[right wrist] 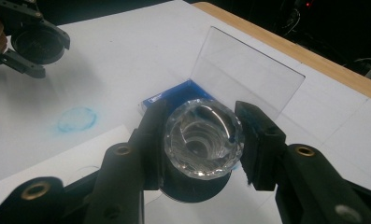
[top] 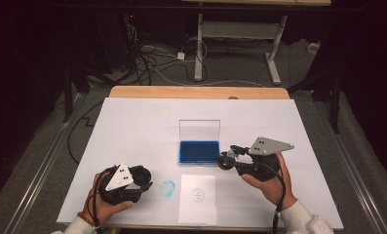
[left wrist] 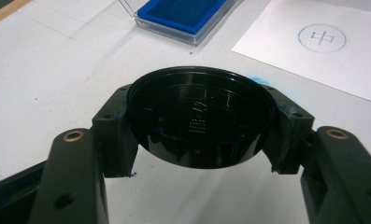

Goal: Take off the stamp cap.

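Observation:
My left gripper (top: 141,183) is shut on a round black cap (left wrist: 199,123), which sits hollow side up between its pads above the white table cover. My right gripper (right wrist: 203,147) is shut on a stamp (right wrist: 203,135) with a clear faceted handle and a black base; it hovers by the right front corner of the blue ink pad (top: 198,151). The pad lies in a clear case whose lid (right wrist: 244,70) stands upright. A white sheet (top: 197,204) lies in front of the pad and bears a round blue stamped mark (left wrist: 322,38).
A blue ink smudge (top: 167,188) marks the white cover (top: 132,126) between the left gripper and the sheet. The wooden table edge (top: 196,92) runs along the far side. Beyond it are cables and a desk frame (top: 240,44) on the floor.

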`<state>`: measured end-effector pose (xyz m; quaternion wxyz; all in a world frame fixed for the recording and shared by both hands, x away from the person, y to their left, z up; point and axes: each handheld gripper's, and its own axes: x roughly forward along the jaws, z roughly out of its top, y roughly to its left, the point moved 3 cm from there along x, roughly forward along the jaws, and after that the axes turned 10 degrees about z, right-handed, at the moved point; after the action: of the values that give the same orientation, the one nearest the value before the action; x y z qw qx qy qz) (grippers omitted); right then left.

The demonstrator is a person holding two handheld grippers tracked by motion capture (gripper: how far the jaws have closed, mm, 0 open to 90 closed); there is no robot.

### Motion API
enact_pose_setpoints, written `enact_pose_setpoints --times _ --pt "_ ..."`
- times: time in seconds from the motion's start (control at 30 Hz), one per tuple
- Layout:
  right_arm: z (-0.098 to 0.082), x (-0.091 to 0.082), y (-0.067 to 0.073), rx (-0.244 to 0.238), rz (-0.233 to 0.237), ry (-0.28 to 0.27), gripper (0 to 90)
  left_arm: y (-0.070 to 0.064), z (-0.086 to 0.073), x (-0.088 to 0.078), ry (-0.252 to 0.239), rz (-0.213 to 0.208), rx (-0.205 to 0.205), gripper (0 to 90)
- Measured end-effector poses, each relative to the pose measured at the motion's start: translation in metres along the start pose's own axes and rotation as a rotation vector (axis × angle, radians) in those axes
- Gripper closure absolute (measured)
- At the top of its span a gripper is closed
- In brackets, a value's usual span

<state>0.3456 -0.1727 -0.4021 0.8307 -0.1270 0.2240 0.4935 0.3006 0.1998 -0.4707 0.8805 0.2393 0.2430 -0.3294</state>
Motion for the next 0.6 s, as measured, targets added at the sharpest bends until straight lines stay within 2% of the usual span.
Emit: enact_pose_setpoints --times 0.6 --pt "0.0036 0.0027 -0.0040 0.006 -0.004 0.004 57.1 0.0002 -0.0011 0.0057 0.011 -0.017 -0.007 36.5"
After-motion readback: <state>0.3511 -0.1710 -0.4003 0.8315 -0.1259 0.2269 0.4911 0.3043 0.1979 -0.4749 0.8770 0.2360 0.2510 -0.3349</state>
